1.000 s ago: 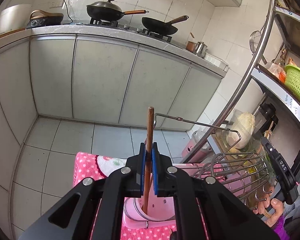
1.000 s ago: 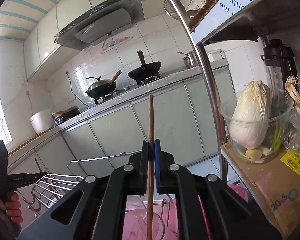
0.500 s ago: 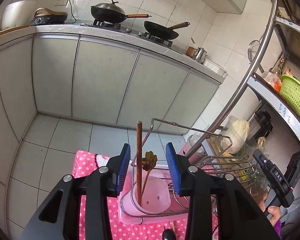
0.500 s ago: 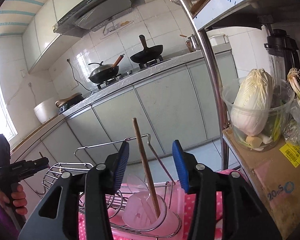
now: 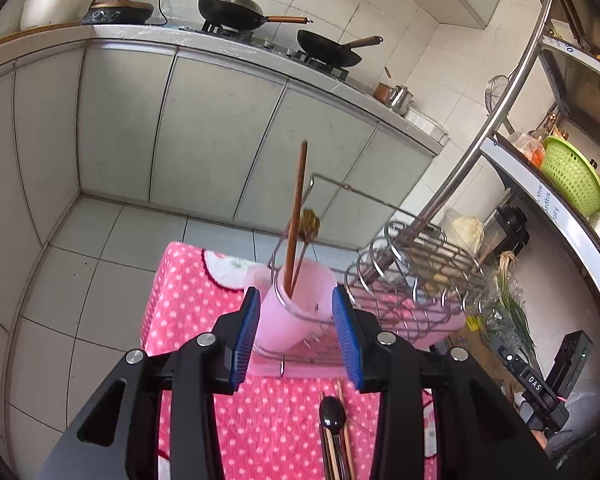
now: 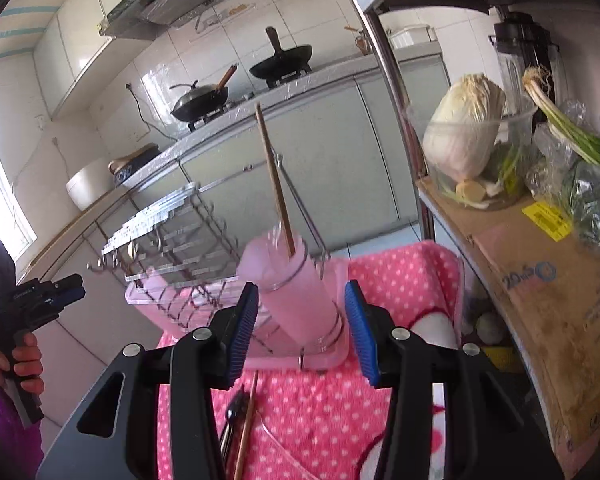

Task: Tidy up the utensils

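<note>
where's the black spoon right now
In the left wrist view the black spoon lies on the pink dotted cloth, beside loose chopsticks, just in front of the pink cup.

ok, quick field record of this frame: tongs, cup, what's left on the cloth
left tongs: open, empty
right tongs: open, empty
cup: pink, in the wire rack, upright
chopstick: standing in cup, leaning
cloth: pink, dotted, under the rack
spoon: black, flat on cloth
loose chopsticks: on cloth beside spoon, not yet sorted
</note>
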